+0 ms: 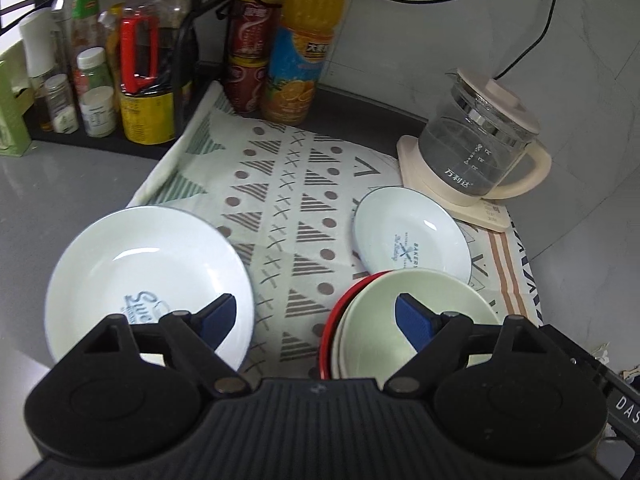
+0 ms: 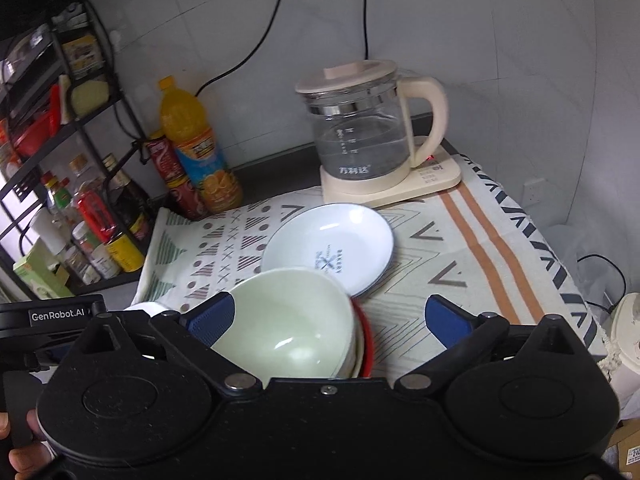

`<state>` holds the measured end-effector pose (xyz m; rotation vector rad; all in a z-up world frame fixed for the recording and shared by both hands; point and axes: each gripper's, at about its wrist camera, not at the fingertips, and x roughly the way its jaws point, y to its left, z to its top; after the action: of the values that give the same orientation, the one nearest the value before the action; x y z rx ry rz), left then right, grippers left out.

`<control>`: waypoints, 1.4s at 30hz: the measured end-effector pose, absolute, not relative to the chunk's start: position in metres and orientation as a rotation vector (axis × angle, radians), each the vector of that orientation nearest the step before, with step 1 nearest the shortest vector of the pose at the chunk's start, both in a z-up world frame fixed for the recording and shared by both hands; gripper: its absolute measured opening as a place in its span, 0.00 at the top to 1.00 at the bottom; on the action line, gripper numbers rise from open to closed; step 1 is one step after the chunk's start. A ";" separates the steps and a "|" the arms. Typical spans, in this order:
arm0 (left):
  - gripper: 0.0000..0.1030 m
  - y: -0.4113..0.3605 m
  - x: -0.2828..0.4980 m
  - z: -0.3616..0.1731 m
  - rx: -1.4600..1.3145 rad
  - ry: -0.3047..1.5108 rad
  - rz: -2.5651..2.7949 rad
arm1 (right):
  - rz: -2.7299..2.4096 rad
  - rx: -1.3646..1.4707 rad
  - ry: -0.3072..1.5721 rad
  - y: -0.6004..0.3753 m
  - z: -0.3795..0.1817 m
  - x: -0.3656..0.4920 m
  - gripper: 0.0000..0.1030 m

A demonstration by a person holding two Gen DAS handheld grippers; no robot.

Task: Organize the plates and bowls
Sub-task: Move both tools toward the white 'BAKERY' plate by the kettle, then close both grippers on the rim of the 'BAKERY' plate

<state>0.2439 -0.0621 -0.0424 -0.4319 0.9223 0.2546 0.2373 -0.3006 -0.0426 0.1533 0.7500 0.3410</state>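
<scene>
A large white plate (image 1: 148, 272) with blue lettering lies at the left edge of the patterned cloth (image 1: 280, 200). A smaller white plate (image 1: 412, 236) (image 2: 328, 248) lies near the kettle. A stack of bowls, pale green on top (image 1: 408, 320) (image 2: 292, 320) with cream and red (image 1: 332, 328) (image 2: 368, 348) below, sits just in front of it. My left gripper (image 1: 316, 316) is open and empty, hovering between the large plate and the bowls. My right gripper (image 2: 328, 320) is open and empty, its left finger over the bowl stack.
A glass kettle (image 1: 476, 140) (image 2: 360, 128) on a cream base stands at the back right of the cloth. An orange drink bottle (image 1: 300, 48) (image 2: 196, 148) and red cans (image 1: 248, 52) stand at the back. A rack of condiment bottles (image 1: 100, 68) fills the left.
</scene>
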 end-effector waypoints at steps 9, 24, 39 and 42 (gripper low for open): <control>0.17 -0.064 0.291 -0.050 -0.428 0.948 0.171 | 0.276 0.192 0.790 -0.306 -0.051 0.278 0.01; 0.27 -0.059 0.370 -0.092 -0.436 1.049 0.082 | 0.193 0.308 0.944 -0.309 -0.090 0.341 0.27; 0.57 -0.059 0.420 -0.137 -0.456 1.206 0.046 | 0.199 0.412 1.125 -0.315 -0.134 0.402 0.45; 0.64 -0.056 0.423 -0.144 -0.480 1.223 0.055 | 0.210 0.401 1.149 -0.311 -0.140 0.409 0.49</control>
<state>0.4233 -0.0560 -0.1443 -0.4802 1.2228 0.0548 0.4092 -0.3114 -0.1397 0.4008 1.1487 0.2097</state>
